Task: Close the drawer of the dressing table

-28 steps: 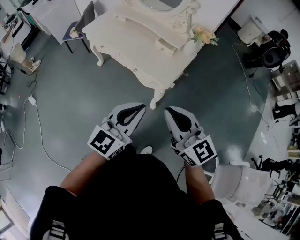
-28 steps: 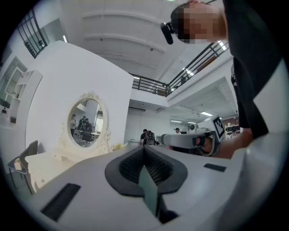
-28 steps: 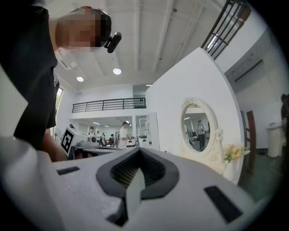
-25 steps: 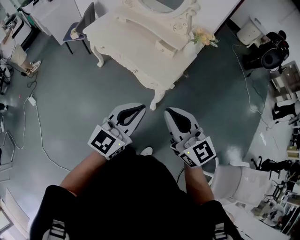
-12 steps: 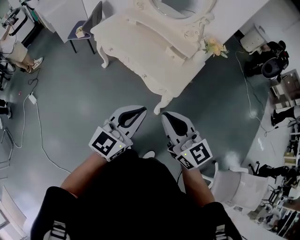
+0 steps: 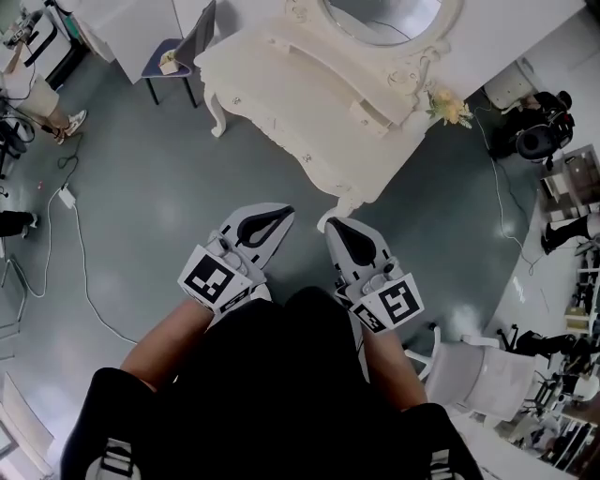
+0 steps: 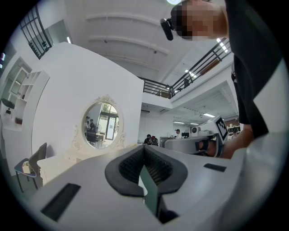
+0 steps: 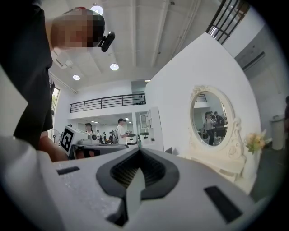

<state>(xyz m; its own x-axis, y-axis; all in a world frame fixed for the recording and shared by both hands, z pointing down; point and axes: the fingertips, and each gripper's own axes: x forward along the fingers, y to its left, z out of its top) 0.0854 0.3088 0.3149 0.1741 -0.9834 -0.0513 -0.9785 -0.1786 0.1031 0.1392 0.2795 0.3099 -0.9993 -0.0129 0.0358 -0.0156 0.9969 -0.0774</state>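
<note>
The white carved dressing table with an oval mirror stands ahead on the grey floor. A small drawer under the mirror shelf seems to stick out a little. My left gripper and right gripper are held side by side just short of the table's near leg, touching nothing. Both are shut with nothing between the pads. The left gripper view shows the mirror and table top at the left. The right gripper view shows the mirror at the right.
A dark chair stands left of the table. Yellow flowers sit at its right end. Cables trail over the floor at the left. A white chair and cluttered equipment are at the right.
Both grippers and the person have moved toward the dressing table. It now lies closer and lower in the head view, its near leg right beyond the fingertips. The jaws stay shut.
</note>
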